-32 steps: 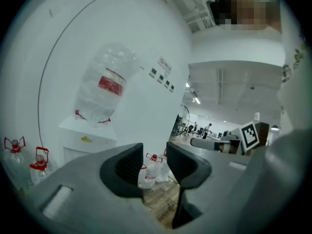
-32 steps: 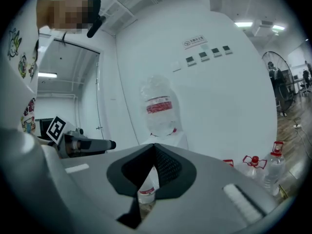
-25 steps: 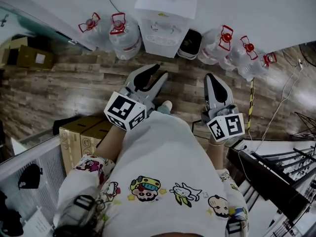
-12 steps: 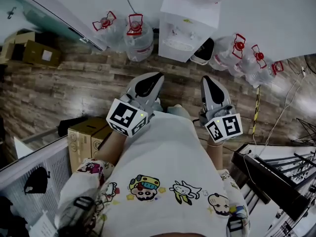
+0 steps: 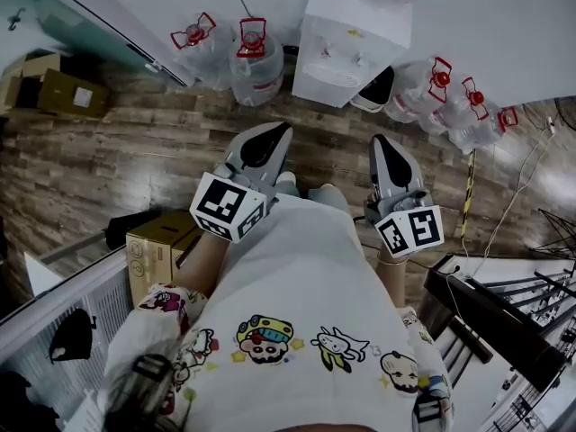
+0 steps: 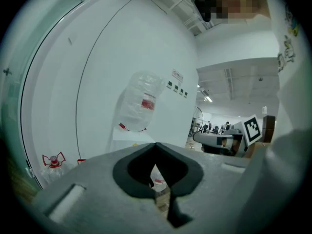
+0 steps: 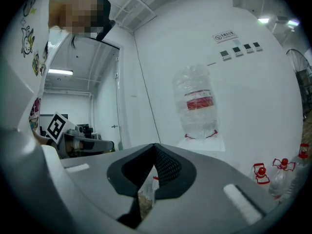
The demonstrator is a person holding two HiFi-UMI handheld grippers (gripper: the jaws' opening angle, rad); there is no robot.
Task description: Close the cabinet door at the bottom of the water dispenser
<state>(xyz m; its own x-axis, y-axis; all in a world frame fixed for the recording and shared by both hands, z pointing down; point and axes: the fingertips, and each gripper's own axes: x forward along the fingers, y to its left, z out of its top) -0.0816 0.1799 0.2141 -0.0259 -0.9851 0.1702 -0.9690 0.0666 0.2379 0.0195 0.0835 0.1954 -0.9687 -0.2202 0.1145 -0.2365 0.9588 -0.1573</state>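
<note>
Left gripper (image 5: pixel 281 133): grey moulded plastic with black rubbery pads, jaws pressed together, nothing between them. Right gripper (image 5: pixel 382 142): same build, its pad face finely ribbed, jaws also together and empty.

Both point toward the water dispenser (image 5: pixel 335 57), a white boxy cabinet against the wall, well apart from both tips. A clear, crinkled bottle (image 7: pixel 197 104) with a red label sits inverted on top. Cabinet door at its foot: cannot tell how it stands.

Round clear water jugs (image 5: pixel 236 57) with red caps and handles flank the dispenser on both sides. A black bin (image 5: pixel 373 88) is just beside its right.

Floor (image 5: pixel 135 147): mottled wood-look planks. Brown cardboard boxes (image 5: pixel 153 250) are near the person's left. Wall (image 5: pixel 504 16): smooth, white.
</note>
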